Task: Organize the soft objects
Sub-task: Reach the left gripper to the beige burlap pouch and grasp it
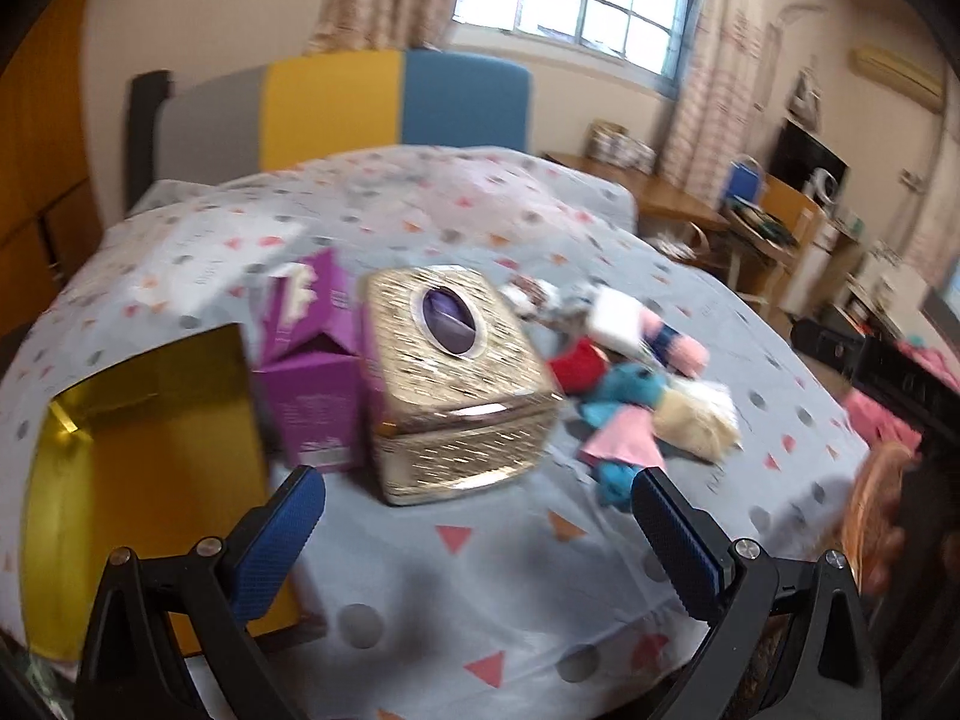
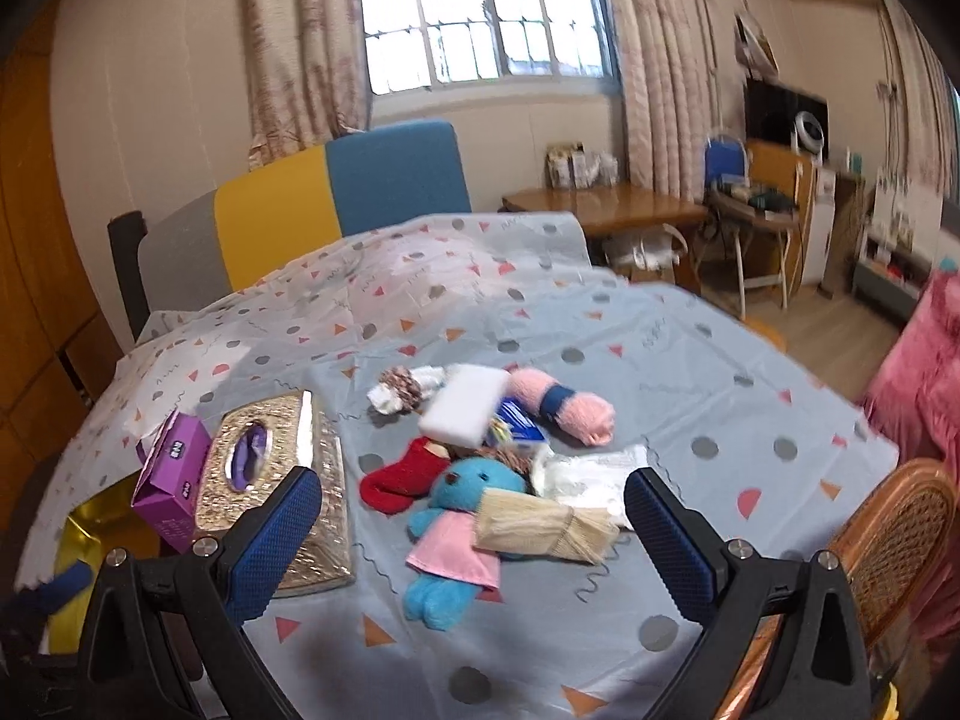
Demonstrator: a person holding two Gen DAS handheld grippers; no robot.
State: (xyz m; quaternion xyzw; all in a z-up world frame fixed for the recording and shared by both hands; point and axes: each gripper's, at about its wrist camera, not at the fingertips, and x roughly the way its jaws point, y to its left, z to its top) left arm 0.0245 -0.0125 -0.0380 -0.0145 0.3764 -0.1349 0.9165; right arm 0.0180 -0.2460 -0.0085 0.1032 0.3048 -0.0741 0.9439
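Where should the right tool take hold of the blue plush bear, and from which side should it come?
Probably the blue plush bear is best gripped at its legs, approached from the near side. It lies flat with its legs toward the camera and free, whereas the straw bundle lies over one arm and the red sock sits by its head. The right tool is open.

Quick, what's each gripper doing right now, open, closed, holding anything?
Left gripper: open, holding nothing.
Right gripper: open, holding nothing.
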